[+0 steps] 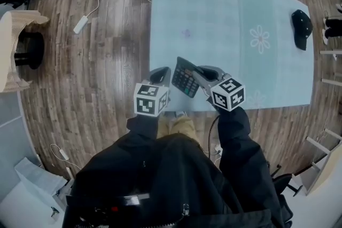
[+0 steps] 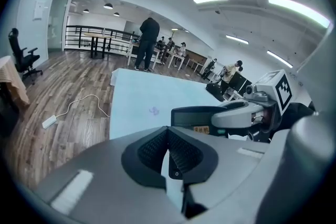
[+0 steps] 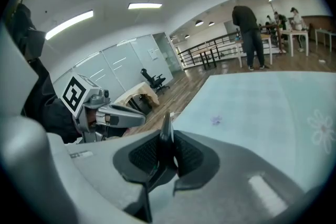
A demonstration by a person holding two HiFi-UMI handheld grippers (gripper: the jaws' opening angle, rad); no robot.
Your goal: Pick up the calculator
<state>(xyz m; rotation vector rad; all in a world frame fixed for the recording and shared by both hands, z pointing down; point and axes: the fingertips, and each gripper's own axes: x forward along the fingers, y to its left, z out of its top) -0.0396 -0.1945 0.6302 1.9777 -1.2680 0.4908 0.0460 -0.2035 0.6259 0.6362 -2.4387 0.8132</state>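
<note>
The black calculator [image 1: 185, 78] hangs tilted above the near edge of the pale blue table [image 1: 214, 8]. My right gripper [image 1: 199, 73] is shut on the calculator's right side. In the right gripper view the calculator [image 3: 167, 134] stands edge-on between the pads, at the right gripper [image 3: 167, 152]. My left gripper [image 1: 163, 76] hovers just left of the calculator without touching it. Its pads meet with nothing between them at the left gripper [image 2: 169, 152]. From there the calculator [image 2: 197, 117] shows its display, held by the right gripper [image 2: 236, 118].
A black cap [image 1: 301, 28] lies at the table's far right. On the wooden floor to the left lies a white cable with an adapter [image 1: 80, 24]. A wooden stand [image 1: 16, 45] stands at the left edge. People [image 2: 148, 42] stand at desks in the distance.
</note>
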